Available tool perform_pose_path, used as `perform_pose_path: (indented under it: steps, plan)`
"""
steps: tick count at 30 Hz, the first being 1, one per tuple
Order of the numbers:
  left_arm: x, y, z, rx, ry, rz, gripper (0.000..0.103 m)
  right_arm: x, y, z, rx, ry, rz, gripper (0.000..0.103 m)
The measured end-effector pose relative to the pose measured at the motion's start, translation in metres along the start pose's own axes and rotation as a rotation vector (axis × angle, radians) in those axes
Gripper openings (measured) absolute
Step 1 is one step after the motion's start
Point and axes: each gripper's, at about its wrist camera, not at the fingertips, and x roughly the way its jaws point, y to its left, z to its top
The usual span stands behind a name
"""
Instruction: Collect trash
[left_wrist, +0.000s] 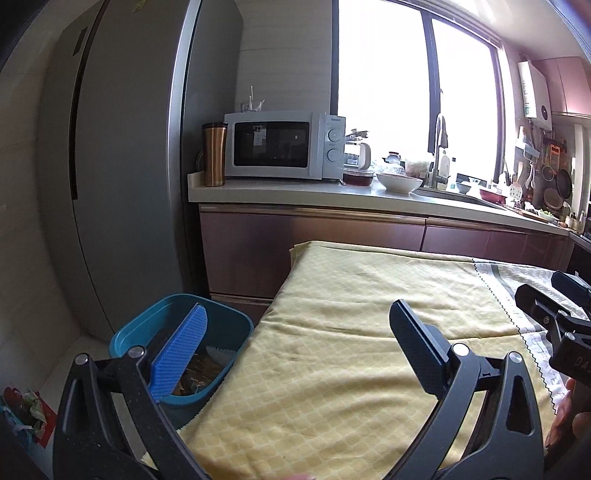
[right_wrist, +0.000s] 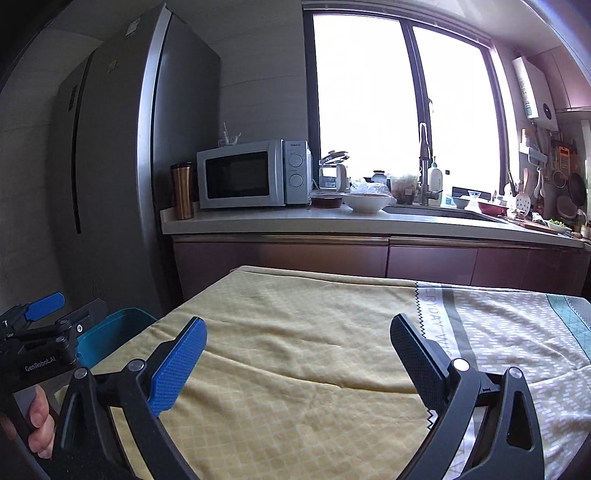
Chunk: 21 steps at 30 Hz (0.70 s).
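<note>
A teal bin (left_wrist: 173, 314) stands on the floor at the table's left edge, with wrappers and scraps of trash (left_wrist: 201, 369) inside. My left gripper (left_wrist: 297, 314) hangs open over the yellow tablecloth (left_wrist: 351, 332), its blue pad in front of the bin and nothing between its fingers. My right gripper (right_wrist: 297, 330) is also wide open and empty above the same cloth. In the right wrist view the bin (right_wrist: 110, 332) shows at the left, behind the left gripper's body. No loose trash lies on the cloth in either view.
A tall grey fridge (left_wrist: 122, 166) stands to the left. Behind the table runs a counter (right_wrist: 332, 221) with a microwave (right_wrist: 251, 173), a copper tumbler (right_wrist: 181, 190), bowls and a sink. A colourful bag (left_wrist: 22, 410) lies on the floor at far left.
</note>
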Motion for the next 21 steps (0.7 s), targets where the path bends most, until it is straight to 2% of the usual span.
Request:
perform_pose_path:
  steps: [6,21]
  plan:
    - [-0.003,-0.012,-0.003,0.02,-0.023,-0.007,0.097,-0.01,-0.009,-0.003,0.011,-0.025,-0.039,0.096]
    - [-0.005,-0.023,-0.003,0.041,-0.049,-0.003,0.097,-0.02,-0.017,-0.004,0.021,-0.052,-0.069,0.096]
